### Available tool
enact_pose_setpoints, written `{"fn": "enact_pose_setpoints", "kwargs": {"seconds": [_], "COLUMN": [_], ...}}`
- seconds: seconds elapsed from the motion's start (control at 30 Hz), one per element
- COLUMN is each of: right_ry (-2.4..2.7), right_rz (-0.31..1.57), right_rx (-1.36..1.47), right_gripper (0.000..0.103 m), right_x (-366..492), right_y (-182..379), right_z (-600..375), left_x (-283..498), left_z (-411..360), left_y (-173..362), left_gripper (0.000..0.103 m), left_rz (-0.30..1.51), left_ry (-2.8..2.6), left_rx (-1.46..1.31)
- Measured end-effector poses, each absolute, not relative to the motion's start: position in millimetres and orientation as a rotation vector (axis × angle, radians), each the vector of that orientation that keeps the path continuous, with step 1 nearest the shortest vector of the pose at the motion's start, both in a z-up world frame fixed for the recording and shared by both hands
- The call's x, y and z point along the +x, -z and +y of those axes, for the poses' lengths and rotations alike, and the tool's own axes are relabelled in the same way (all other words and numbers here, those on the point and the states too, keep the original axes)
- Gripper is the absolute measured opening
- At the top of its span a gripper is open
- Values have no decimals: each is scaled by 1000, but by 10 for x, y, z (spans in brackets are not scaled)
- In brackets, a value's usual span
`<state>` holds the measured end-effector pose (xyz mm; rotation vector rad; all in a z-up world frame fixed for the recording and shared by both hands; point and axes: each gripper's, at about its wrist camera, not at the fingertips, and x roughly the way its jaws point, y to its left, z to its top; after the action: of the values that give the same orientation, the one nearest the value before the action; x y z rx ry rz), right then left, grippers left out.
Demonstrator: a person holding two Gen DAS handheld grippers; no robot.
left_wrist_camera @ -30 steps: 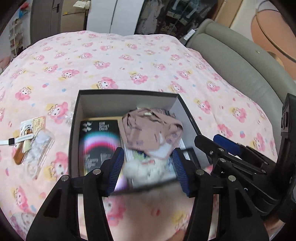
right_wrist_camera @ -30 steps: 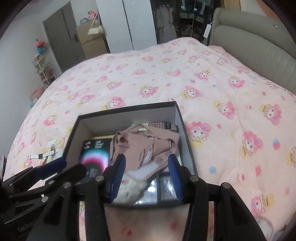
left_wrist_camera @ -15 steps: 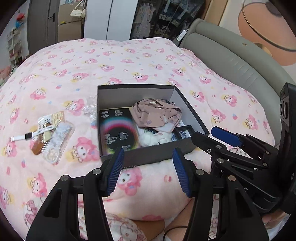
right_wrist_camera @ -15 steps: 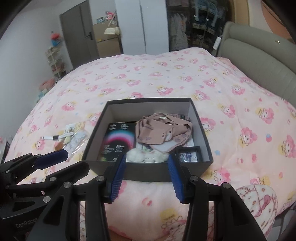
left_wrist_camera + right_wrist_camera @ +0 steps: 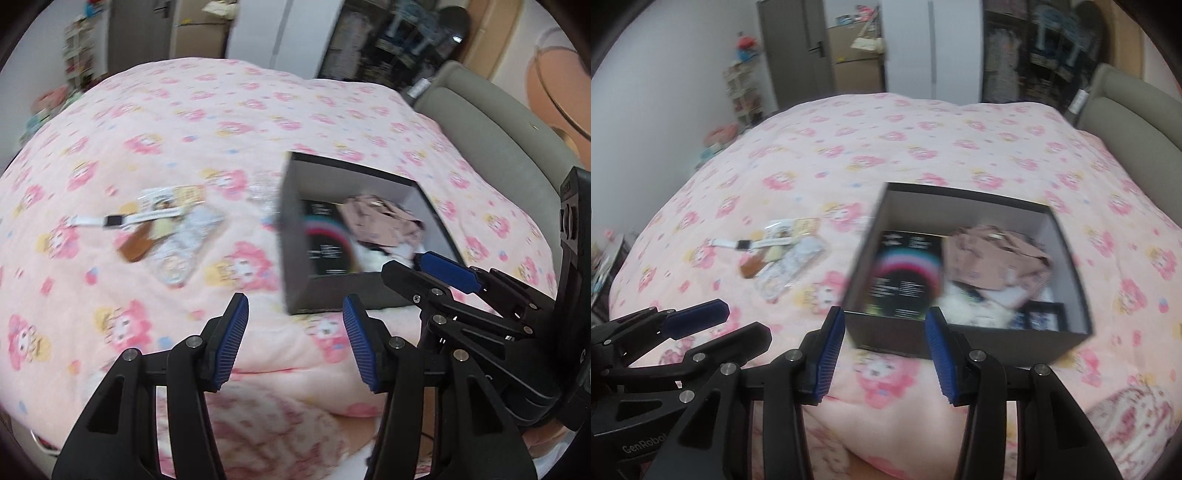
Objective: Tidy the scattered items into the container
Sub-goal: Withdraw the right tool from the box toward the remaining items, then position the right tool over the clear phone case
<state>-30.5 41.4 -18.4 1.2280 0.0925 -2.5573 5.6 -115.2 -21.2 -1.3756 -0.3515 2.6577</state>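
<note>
Here, both grippers hang over the bed, holding nothing.
Left gripper (image 5: 293, 339) closing on air, right gripper (image 5: 884, 354) spread; box (image 5: 1067, 341) at two o'clock, scattered items (image 5: 775, 254) at ten.

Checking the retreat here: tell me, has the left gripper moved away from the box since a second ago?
Yes. The left gripper was over the box, and now hangs short of its near-left corner, nearer the bed's edge, nothing between its fingers.
</note>
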Motion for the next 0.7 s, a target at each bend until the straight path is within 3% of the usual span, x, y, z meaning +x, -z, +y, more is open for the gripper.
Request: {"fn": "enact_pose_setpoints", "kwargs": {"seconds": [0.17,0.4,0.7], "right_ry": [2426,2229,2145], "right_rz": [101,44,111], "right_rx": [1244,1358,1516], "right_gripper": [42,42,42], "right_x": [-452,-899,-1333], "right_y": [334,717,1266], "right_z": [-80,-644,-1134], "left_x": [67,-148,-670], "left_z": [-1646,-2280,-2867], "left_y": [416,973,1510], "left_gripper": [53,54,53], "left_rz": [-476,-805,-1104], "left_ry": [-2701,-2644,-2511], "left_rx": [-1459,-1598,-1733]}}
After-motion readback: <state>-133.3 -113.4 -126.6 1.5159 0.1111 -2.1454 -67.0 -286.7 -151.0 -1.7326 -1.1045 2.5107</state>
